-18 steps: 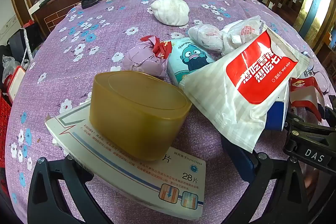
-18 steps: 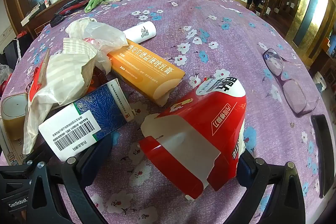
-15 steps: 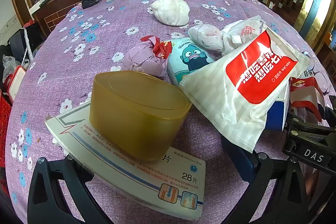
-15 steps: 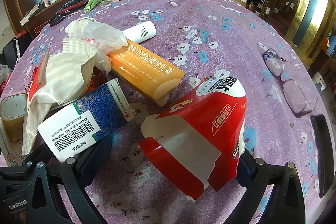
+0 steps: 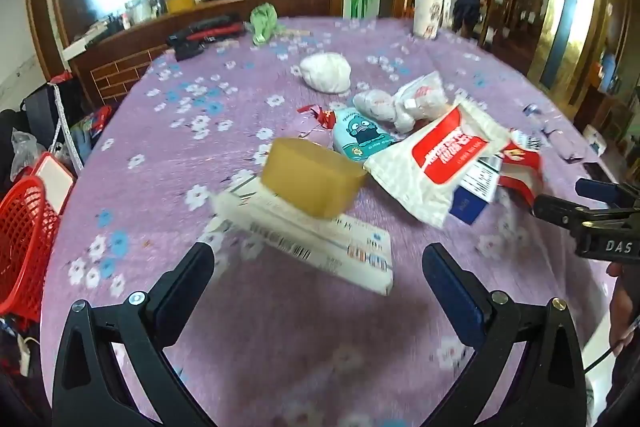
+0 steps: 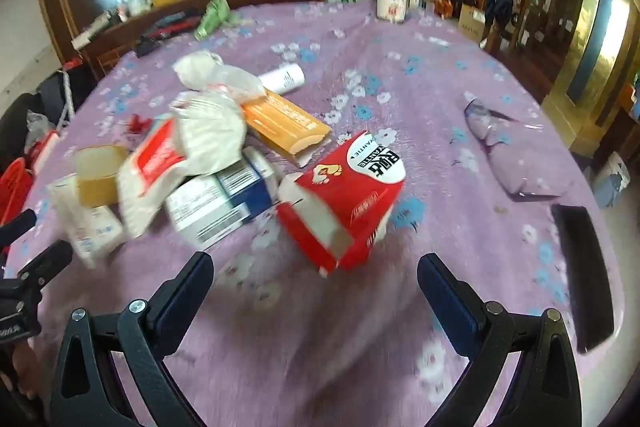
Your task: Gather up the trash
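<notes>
Here, red carton [image 6: 340, 203] lies beyond wide-apart jaws — untouched.

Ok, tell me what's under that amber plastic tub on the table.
The amber tub sits on a flat white carton printed with barcodes, lying on the purple flowered tablecloth. The carton's middle is covered by the tub, and whatever lies beneath the carton cannot be seen.

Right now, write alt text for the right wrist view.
The right claw hangs open and empty over a purple flowered tablecloth, with a torn red carton just ahead of it. Left of the carton lies a heap of boxes and wrappers; the picture is motion-blurred.
</notes>
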The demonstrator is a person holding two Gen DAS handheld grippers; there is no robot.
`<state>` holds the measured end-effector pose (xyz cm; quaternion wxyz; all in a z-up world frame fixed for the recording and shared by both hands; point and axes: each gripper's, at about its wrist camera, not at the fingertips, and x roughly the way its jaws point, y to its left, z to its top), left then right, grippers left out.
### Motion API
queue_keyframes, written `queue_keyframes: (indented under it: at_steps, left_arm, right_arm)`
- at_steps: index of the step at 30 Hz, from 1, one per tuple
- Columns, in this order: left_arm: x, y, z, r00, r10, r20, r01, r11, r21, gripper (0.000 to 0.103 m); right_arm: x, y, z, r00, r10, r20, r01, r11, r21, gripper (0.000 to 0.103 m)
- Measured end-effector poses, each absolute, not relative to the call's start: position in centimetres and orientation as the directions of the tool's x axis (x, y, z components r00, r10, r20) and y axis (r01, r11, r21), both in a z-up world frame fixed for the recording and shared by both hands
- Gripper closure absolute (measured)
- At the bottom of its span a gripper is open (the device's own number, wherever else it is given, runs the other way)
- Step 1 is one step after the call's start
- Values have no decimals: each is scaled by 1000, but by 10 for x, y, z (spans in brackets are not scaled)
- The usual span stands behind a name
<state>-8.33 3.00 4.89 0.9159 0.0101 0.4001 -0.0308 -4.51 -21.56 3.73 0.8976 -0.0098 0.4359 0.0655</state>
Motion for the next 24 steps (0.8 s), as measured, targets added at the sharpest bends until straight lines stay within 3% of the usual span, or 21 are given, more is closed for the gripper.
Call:
queue_keyframes:
  at_steps: [14,24]
  left_arm:
    - [-179,56,65,866,115,-487,-131,991,1,0]
    - [-192,58,63,861,130,-492,-140,990,15,0]
  right_arm:
    - [-146,-184,65,815,79,-574,-101,995,-6,0]
    - [-163,-183,71,841,43,-540,-76,996,-39,0]
